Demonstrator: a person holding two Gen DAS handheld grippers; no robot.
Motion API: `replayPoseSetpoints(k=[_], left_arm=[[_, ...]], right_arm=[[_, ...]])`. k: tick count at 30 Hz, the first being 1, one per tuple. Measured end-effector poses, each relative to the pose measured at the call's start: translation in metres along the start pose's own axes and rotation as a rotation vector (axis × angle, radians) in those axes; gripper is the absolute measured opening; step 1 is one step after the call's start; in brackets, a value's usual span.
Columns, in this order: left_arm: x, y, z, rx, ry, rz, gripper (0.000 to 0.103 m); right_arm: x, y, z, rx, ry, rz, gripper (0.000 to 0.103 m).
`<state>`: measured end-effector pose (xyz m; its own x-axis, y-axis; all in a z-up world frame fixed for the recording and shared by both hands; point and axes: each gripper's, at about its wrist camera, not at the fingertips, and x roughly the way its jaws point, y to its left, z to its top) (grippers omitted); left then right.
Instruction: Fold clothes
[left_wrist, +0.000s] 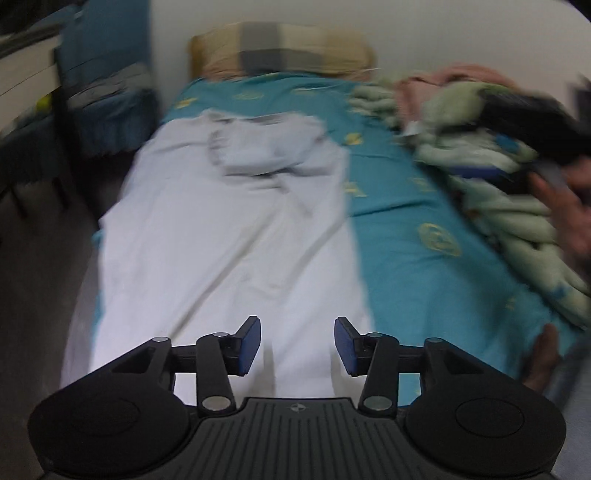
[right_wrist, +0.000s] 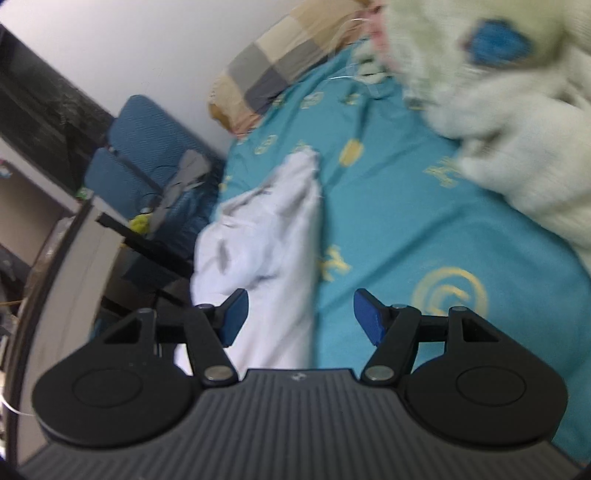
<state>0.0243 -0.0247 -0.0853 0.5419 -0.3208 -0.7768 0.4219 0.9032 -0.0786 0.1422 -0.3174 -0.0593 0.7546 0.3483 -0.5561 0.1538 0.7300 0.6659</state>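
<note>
A white garment (left_wrist: 236, 221) lies spread lengthwise on the teal bed sheet (left_wrist: 417, 221), with a folded-over part near its far end. My left gripper (left_wrist: 297, 345) hovers above the garment's near end, open, with nothing between its blue pads. In the right wrist view the same white garment (right_wrist: 266, 236) runs along the bed's left side. My right gripper (right_wrist: 299, 317) stands open above its right edge and the teal bed sheet (right_wrist: 406, 221), holding nothing.
A checked pillow (left_wrist: 280, 48) lies at the head of the bed. A pale green quilt (left_wrist: 491, 177) with other clothes is heaped along the right side, where a hand (left_wrist: 561, 206) shows. A blue chair (right_wrist: 147, 155) stands left of the bed.
</note>
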Motion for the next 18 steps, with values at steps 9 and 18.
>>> replayPoseSetpoints(k=[9, 18], left_arm=[[0.068, -0.057, -0.035, 0.197, 0.245, -0.080, 0.040], [0.078, -0.067, -0.048, 0.335, 0.269, -0.060, 0.055]], right_arm=[[0.154, -0.009, 0.072, -0.049, 0.070, 0.018, 0.062], [0.253, -0.037, 0.086, -0.076, 0.051, 0.026, 0.049]])
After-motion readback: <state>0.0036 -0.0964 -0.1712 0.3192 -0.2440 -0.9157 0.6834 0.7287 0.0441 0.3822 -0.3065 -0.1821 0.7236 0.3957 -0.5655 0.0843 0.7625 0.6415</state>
